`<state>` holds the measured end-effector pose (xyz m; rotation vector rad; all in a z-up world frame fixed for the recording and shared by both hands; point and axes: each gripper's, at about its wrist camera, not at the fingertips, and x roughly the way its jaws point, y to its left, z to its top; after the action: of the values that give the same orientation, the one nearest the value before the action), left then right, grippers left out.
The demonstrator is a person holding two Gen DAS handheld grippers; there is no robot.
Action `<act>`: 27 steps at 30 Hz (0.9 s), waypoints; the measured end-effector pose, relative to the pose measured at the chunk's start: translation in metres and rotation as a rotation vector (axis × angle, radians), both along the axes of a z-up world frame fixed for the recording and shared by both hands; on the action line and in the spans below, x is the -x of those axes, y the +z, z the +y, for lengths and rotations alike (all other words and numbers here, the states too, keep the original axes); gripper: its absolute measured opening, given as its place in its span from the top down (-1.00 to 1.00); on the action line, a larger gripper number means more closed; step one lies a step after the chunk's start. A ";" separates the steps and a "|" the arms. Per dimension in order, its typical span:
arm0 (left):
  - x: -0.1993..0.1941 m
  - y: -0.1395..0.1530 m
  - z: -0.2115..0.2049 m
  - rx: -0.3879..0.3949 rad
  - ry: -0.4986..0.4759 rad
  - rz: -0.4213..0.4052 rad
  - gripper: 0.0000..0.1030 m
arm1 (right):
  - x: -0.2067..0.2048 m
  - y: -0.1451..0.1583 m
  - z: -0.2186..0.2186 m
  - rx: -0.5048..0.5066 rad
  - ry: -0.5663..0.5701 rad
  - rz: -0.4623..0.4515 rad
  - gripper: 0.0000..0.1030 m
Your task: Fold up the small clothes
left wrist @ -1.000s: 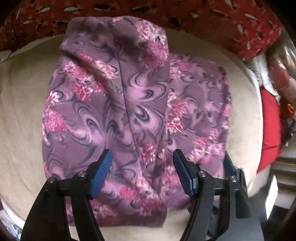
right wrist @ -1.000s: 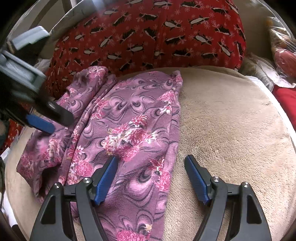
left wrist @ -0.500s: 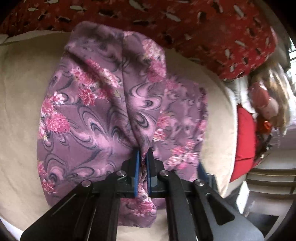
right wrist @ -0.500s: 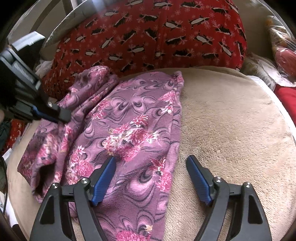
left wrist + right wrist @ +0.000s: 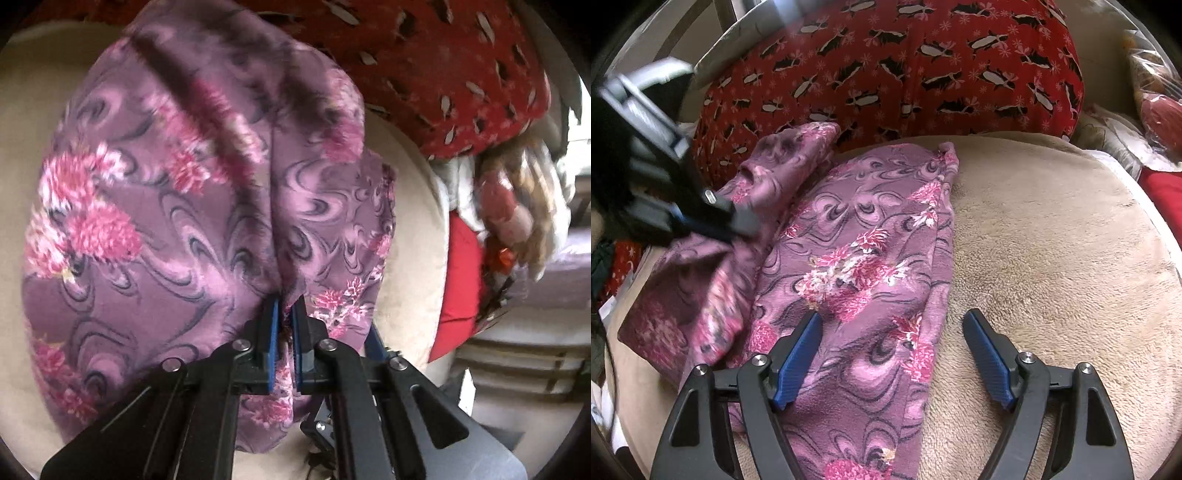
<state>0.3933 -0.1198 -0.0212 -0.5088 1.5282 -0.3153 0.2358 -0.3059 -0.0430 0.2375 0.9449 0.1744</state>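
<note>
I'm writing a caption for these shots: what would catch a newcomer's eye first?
The purple floral garment dominates, spread on the beige cushion. Its left part is bunched up and lifted, pinched in the shut left claw, while the right claw hovers open over the garment's near right edge. Behind it, a bright red patterned pillow fills the back.

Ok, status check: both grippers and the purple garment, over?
Left gripper shut on the purple garment, fabric bunched between the jaws. Right gripper open, hovering over the garment's right edge. Garment partly lifted off the beige cushion. Nothing in the way.
</note>
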 end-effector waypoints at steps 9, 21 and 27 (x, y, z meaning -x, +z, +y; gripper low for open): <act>0.005 0.062 0.070 -0.038 0.017 -0.183 -0.06 | -0.008 0.029 -0.013 -0.081 -0.051 0.009 -0.54; 0.004 0.012 0.130 -0.009 0.129 -0.091 -0.11 | -0.069 0.027 0.068 -0.294 0.108 0.092 -0.16; 0.011 -0.005 0.142 0.030 0.187 -0.053 -0.11 | -0.067 0.027 0.090 -0.213 0.178 0.083 0.66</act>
<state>0.3822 0.0218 -0.0262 -0.6575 1.4147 -0.2050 0.3030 -0.2156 -0.0164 0.3586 1.0313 0.4330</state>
